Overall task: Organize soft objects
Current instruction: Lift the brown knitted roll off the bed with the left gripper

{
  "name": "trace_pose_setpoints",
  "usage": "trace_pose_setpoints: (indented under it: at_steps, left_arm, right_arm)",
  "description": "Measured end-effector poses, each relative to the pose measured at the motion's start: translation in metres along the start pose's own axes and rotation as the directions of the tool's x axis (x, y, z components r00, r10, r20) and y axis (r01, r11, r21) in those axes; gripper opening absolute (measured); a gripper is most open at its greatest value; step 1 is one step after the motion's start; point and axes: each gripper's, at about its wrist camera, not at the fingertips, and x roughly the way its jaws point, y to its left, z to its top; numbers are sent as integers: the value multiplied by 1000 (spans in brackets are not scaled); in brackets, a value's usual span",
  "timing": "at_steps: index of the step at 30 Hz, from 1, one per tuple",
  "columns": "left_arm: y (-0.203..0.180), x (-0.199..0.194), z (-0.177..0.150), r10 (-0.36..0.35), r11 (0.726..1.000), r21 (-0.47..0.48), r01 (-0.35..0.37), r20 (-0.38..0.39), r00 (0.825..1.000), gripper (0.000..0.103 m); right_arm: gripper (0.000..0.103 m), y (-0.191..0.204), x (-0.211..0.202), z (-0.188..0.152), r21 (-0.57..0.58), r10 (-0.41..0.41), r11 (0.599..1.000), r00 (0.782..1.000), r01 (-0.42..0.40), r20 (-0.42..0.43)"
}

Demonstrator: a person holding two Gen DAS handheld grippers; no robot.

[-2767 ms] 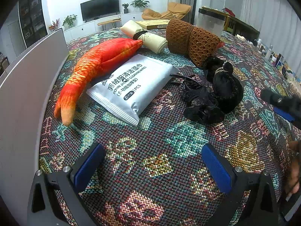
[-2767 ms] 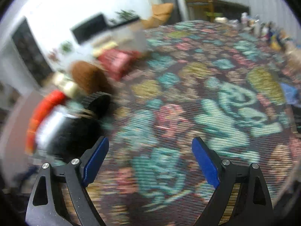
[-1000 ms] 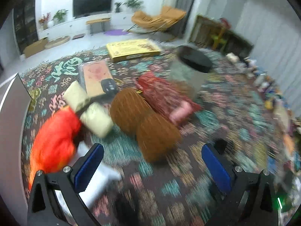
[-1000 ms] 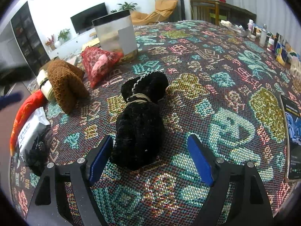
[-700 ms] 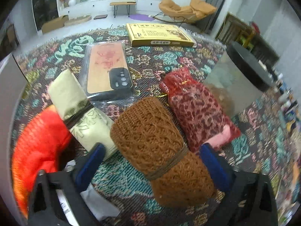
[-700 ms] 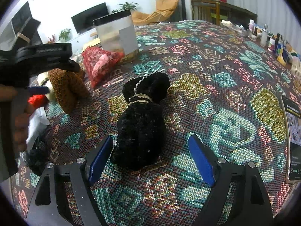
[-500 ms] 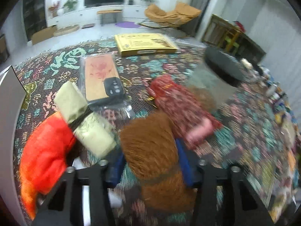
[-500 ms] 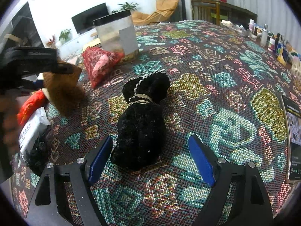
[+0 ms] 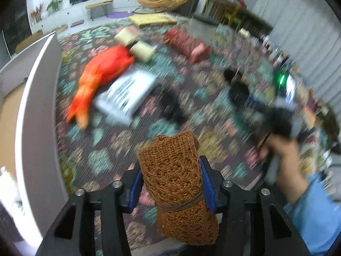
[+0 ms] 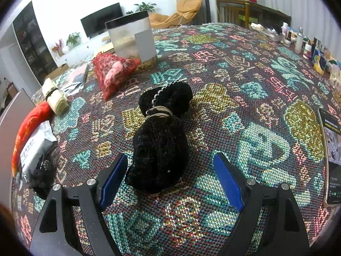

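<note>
I am squeezing my left gripper (image 9: pixel 170 184) on the brown knitted bundle (image 9: pixel 177 192), a coarse roll cinched by a band, at lower centre. My right gripper (image 10: pixel 170 179) is gaping around the fuzzy black bundle (image 10: pixel 159 143) lying mid-frame on the patterned cloth (image 10: pixel 255 98).

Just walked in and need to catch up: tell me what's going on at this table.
A person is sorting soft items on a patterned tablecloth, one handheld tool per hand. The left tool is shut on a brown knitted bundle and holds it above the cloth. The right tool is open, its fingers either side of a black fuzzy bundle lying on the cloth, not yet gripped.
</note>
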Motion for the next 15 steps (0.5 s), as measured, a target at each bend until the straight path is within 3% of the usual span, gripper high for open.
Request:
trace_pose_setpoints:
  at_steps: [5,7,12,14,15]
  left_arm:
    - [0,28,-22,84,996,8,-84,-3,996,62]
    - [-2,35,-26,88,996,6,-87,-6,996,75]
    - [-3,55,-31,150,988,36,-150,-10,989,77]
    - [4,62,-31,110,994,-7,-110,-14,994,79]
    - [6,62,-31,92,995,-32,-92,8,996,85]
  right_arm:
    - [84,0,0,0,5,1,1000,1000,-1,2]
    - [84,0,0,0,3,-1,1000,1000,1,1]
    - [84,0,-1,0,2,-1,1000,1000,1,1]
    - [84,-1,-1,0,3,-1,1000,1000,1,1]
    - [84,0,-1,0,3,-1,1000,1000,1,1]
